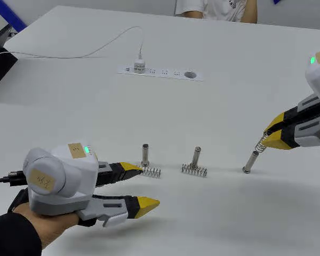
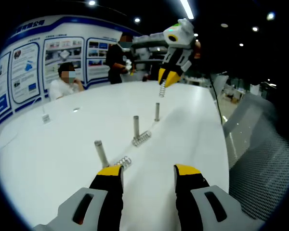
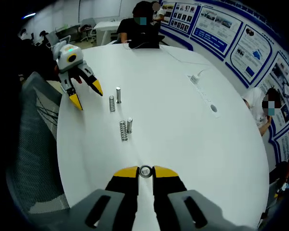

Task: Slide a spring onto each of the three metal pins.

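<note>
The white table carries three metal pins in a row: the left pin, the middle pin and the right pin, each standing on its base. One spring lies on its side just beside the left pin's foot. A second spring lies across the front of the middle pin's foot. Further back a power strip lies flat, well apart from the pins. A plug sits in its left part, and a thin cable runs from it leftward over the table.
</note>
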The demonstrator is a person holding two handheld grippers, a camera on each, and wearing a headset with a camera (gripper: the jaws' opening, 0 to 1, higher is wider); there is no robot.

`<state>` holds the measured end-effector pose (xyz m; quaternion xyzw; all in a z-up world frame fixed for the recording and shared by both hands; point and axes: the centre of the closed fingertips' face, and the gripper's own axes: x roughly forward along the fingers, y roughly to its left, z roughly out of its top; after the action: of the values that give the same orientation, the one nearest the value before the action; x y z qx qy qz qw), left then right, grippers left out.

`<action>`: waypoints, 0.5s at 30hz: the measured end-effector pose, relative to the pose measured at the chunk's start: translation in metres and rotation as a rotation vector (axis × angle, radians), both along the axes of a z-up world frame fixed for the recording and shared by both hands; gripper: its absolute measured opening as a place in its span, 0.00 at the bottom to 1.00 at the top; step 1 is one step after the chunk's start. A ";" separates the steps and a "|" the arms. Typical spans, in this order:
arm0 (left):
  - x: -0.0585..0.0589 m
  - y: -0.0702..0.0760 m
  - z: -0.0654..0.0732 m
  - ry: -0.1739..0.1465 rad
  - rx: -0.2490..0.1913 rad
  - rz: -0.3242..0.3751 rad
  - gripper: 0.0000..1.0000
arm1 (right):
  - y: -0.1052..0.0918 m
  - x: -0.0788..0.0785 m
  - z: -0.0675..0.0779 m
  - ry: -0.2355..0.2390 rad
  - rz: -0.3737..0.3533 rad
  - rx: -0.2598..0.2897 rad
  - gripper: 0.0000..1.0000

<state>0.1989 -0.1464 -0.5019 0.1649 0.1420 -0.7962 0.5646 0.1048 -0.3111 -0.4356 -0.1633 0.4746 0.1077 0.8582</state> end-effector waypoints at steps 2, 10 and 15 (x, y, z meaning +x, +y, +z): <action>0.000 0.001 0.000 0.001 0.002 0.002 0.43 | -0.003 0.001 -0.003 0.008 -0.006 0.007 0.12; 0.002 0.002 -0.001 0.005 0.003 0.007 0.43 | -0.008 0.003 -0.015 0.029 -0.021 0.033 0.12; 0.003 0.003 -0.002 0.004 0.006 0.009 0.42 | -0.009 0.003 -0.021 0.037 -0.023 0.039 0.12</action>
<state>0.2017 -0.1433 -0.5040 0.1643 0.1461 -0.7935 0.5674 0.1082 -0.3204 -0.4561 -0.1391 0.4902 0.1100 0.8534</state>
